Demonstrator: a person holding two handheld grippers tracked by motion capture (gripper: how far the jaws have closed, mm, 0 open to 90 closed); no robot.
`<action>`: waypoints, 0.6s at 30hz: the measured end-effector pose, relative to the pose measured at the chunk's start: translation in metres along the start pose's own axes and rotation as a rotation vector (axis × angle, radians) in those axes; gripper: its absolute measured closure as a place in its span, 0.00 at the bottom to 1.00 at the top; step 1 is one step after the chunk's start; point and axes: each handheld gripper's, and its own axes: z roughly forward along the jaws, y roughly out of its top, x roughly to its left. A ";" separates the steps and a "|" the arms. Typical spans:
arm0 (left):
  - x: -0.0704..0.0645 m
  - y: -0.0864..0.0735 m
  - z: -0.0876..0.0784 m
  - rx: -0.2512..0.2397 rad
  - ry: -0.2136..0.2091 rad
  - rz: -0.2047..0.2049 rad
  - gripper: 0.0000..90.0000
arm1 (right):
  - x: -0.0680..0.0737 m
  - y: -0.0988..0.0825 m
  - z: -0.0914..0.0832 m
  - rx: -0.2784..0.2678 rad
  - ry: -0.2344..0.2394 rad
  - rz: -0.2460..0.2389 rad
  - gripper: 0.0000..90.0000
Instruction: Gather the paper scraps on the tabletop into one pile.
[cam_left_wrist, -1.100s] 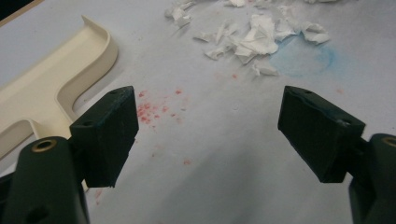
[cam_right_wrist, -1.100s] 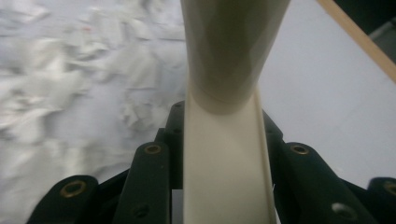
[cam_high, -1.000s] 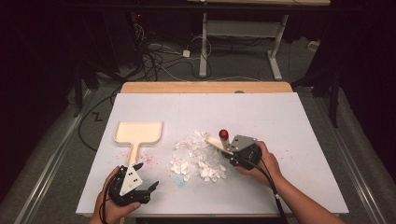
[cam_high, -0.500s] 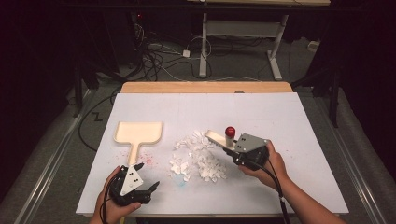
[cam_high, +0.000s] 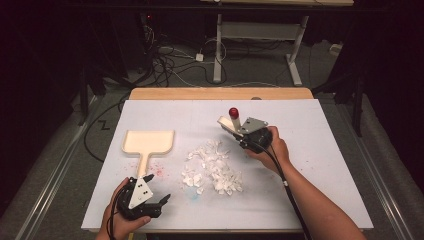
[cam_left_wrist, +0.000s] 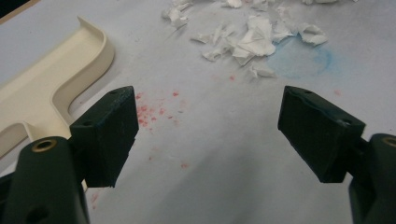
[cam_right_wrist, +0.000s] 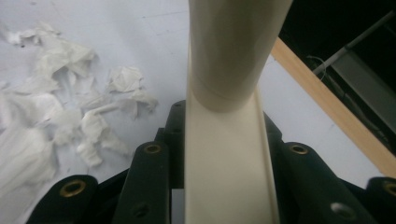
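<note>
From above, your right gripper (cam_high: 234, 129) hides part of the cream brush (cam_high: 231, 120) it pinches beyond the paper scraps (cam_high: 212, 167). Your left gripper (cam_left_wrist: 205, 126) stands spread over bare desk (cam_left_wrist: 210, 177), beside the dustpan (cam_left_wrist: 51, 79). Its own camera cuts off the brush's (cam_right_wrist: 229, 140) top

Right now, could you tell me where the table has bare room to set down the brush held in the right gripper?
The widest bare patch is the white table cover on the right, from the right gripper out to the right edge. The far strip behind the dustpan is also bare. The middle is crowded with paper scraps, and the left gripper sits near the front left.
</note>
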 end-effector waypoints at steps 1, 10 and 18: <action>0.001 0.000 0.000 -0.002 0.001 -0.001 0.22 | 0.001 0.002 0.006 0.007 0.002 0.006 0.76; 0.001 -0.001 0.002 0.003 -0.013 -0.009 0.22 | 0.023 0.013 0.035 -0.003 0.070 -0.002 0.76; -0.001 0.000 0.003 0.009 -0.017 0.003 0.22 | 0.041 0.013 0.022 -0.047 0.176 -0.065 0.76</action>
